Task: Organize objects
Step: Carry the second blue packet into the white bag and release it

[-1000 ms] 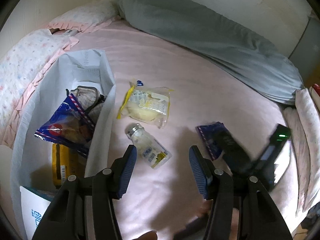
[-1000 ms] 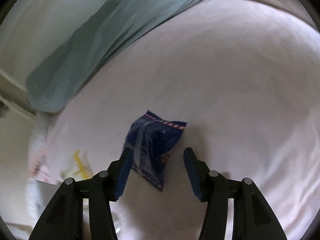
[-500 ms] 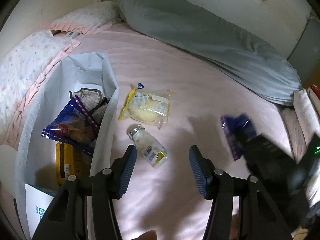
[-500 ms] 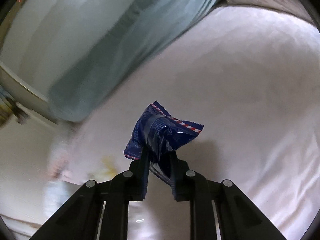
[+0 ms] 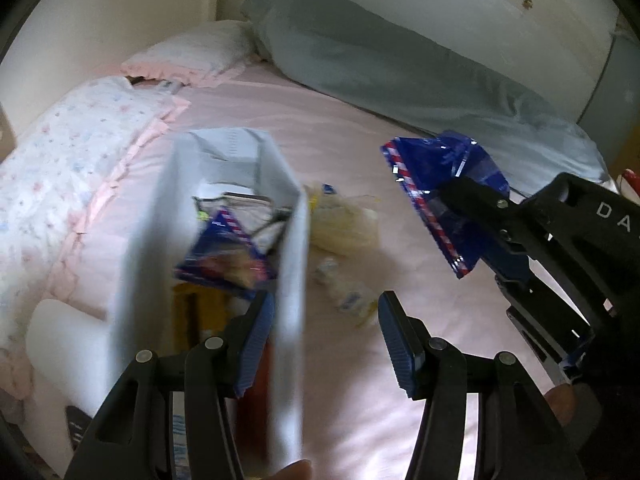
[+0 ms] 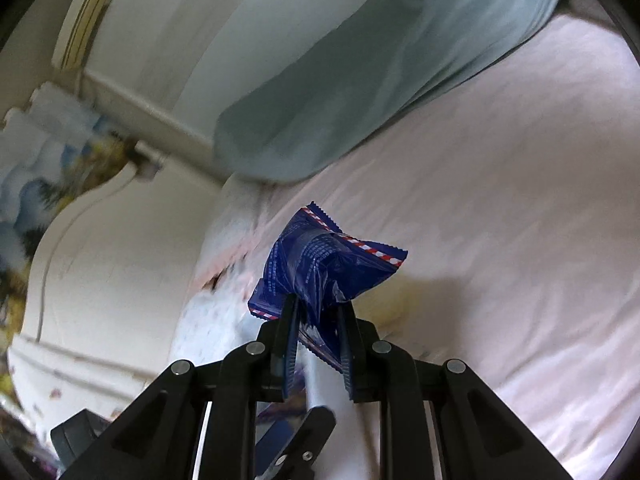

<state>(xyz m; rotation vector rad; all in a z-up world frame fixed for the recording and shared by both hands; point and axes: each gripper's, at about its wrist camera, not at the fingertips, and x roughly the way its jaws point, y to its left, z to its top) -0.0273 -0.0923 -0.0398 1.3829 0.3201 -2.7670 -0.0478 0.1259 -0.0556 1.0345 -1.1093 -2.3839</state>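
My right gripper (image 6: 316, 344) is shut on a dark blue snack packet (image 6: 324, 268) with a red-and-white striped edge, held up off the pink bed. It shows at right in the left wrist view (image 5: 440, 196). My left gripper (image 5: 326, 340) is open, its jaws astride the near wall of a white paper bag (image 5: 290, 264). The bag holds a similar blue packet (image 5: 224, 256) and a yellow item (image 5: 192, 312). A small clear bottle (image 5: 344, 292) and a pale yellow bread packet (image 5: 344, 224) lie on the sheet beside the bag.
A long grey-blue pillow (image 5: 400, 64) lies along the far wall. A floral pink-edged quilt (image 5: 60, 184) covers the left side. A white pillow (image 5: 192, 52) sits at the far corner. The pink sheet (image 5: 400, 392) spreads between bag and right gripper.
My right gripper closed on the blue packet and lifted it off the bed toward the bag. My left gripper moved left and forward until its jaws straddle the bag's wall.
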